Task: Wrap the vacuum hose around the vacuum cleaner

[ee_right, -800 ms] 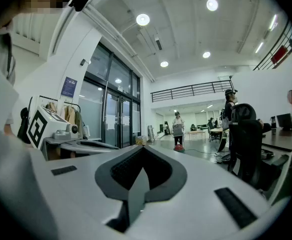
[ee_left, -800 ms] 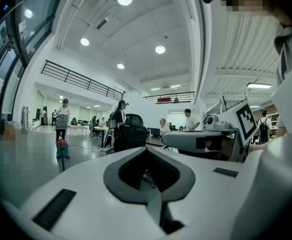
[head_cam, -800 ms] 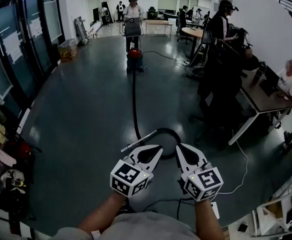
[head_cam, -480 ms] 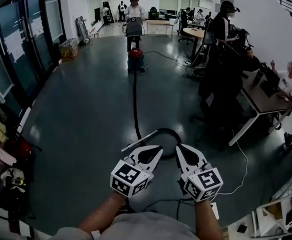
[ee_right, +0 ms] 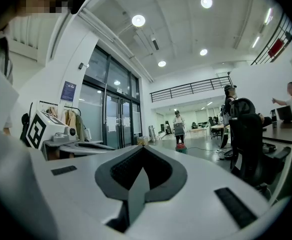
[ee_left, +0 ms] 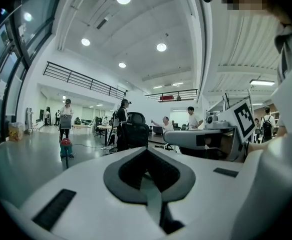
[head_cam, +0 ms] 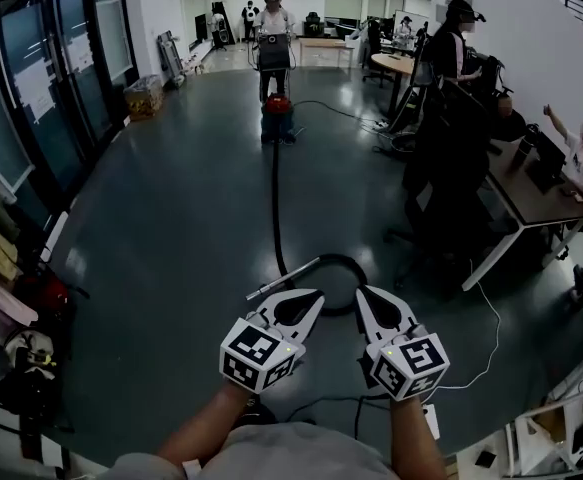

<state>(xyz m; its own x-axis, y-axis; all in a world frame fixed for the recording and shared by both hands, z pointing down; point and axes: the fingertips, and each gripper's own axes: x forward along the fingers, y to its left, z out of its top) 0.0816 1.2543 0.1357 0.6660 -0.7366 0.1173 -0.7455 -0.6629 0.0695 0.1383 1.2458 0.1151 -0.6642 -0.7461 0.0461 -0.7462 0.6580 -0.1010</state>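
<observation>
Wrapping is unstarted: the vacuum hose (head_cam: 275,208) lies stretched on the floor (head_cam: 171,218) below the upper-centre vacuum cleaner (head_cam: 276,118); left gripper (head_cam: 315,297) and right gripper (head_cam: 364,294) are empty, fingers pressed together.

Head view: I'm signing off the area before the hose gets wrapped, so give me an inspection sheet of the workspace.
Surface: dark glossy floor.
Job's things: red vacuum cleaner far down the room; its black hose lies stretched towards the grippers and ends in a loop with a metal tube.
Clutter: box by the glass doors.
Grippers: left gripper and right gripper both shut, empty, short of the loop.
Cables: white cable on the floor at right.
Surroundings: desk, people standing and seated.
</observation>
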